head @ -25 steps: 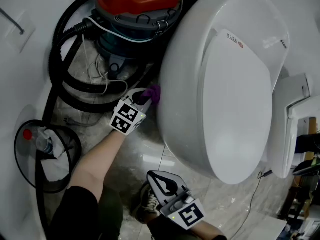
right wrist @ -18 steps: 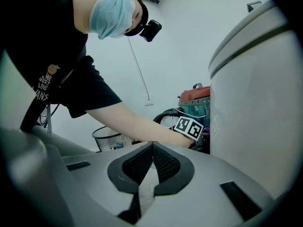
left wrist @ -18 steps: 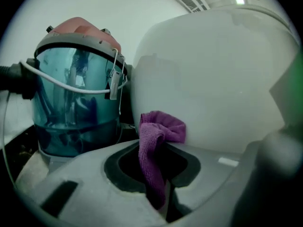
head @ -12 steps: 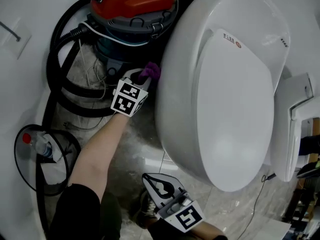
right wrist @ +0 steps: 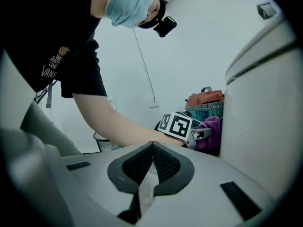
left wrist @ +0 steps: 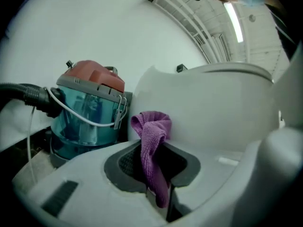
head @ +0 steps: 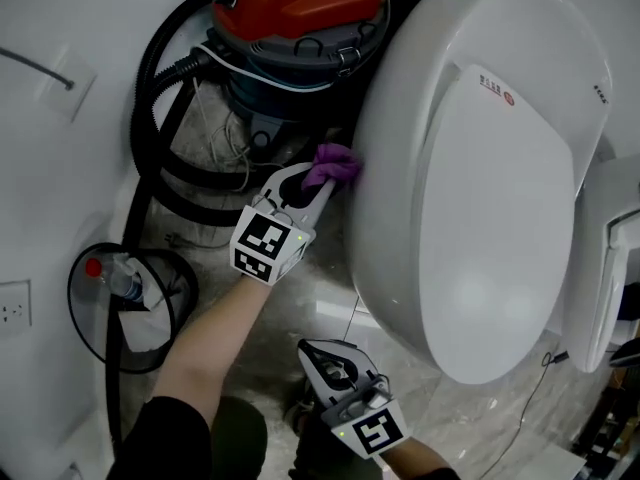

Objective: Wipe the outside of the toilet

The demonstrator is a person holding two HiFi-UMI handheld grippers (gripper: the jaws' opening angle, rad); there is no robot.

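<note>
While left tongs (head: 320, 188) clamp a purple cloth (head: 334, 164) lengthwise, its bunched end touching the toilet (head: 400, 228) side, right tongs (head: 314, 354) closed, empty.

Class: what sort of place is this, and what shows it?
Probably a bathroom or toilet room mid-clean: a white toilet, a wire waste bin, and a purple cloth held by the left gripper at the bowl's side.

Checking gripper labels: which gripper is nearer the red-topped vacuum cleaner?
Left. The left gripper, shut on a purple cloth, is right beside the vacuum cleaner, by the toilet; the right gripper, shut and empty, is far off.
</note>
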